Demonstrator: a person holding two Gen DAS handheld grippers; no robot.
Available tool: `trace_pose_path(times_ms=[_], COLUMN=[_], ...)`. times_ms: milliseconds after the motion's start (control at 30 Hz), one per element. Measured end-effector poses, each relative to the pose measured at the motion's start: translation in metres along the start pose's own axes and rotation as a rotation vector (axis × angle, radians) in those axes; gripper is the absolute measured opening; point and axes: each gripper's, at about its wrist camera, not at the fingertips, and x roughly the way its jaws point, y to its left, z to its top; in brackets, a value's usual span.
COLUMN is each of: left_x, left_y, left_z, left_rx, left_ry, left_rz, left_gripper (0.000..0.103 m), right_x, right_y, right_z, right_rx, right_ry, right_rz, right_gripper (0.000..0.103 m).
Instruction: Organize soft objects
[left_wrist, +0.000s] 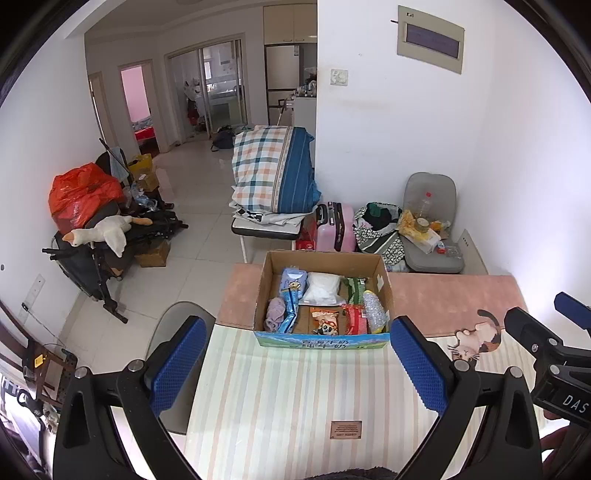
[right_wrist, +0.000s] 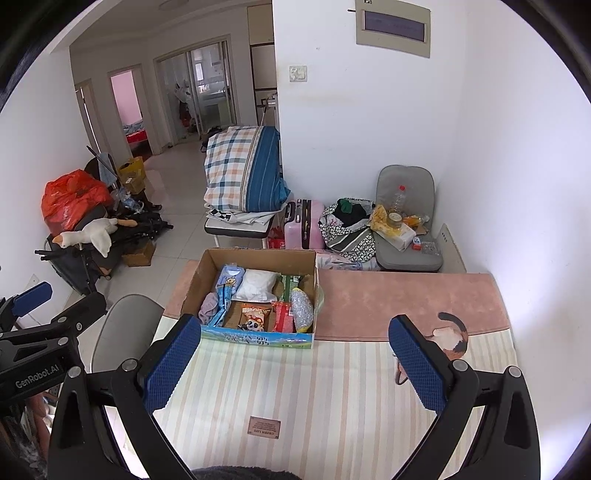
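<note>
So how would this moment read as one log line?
left gripper: open, empty | right gripper: open, empty | brown cardboard box: filled, untouched

Dark fuzzy thing (left_wrist: 354, 473) (cut by bottom edge); box print (left_wrist: 325, 344) unreadable

Open brown cardboard box (left_wrist: 382, 275), upright on the striped worktop, in which purple cloth (left_wrist: 275, 312), white pouch (left_wrist: 322, 287) and snack packets (left_wrist: 325, 320) are held.
</note>
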Motion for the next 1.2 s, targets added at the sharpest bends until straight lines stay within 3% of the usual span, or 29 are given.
trace_pose_path(times_ms=[1200], left_x=[-0.0005], left_y=[0.0045], left_z=[-0.0081], left_rx=[0.009], left_ry=[-0.013], left_rz=[0.001], left_gripper=[0.102], right_x=[-0.0067], right_y=[0.0039], right_z=[-0.0002], right_rx=[0.000], right_ry=[-0.015], right_rz=[-0.005], right_gripper=[0.103])
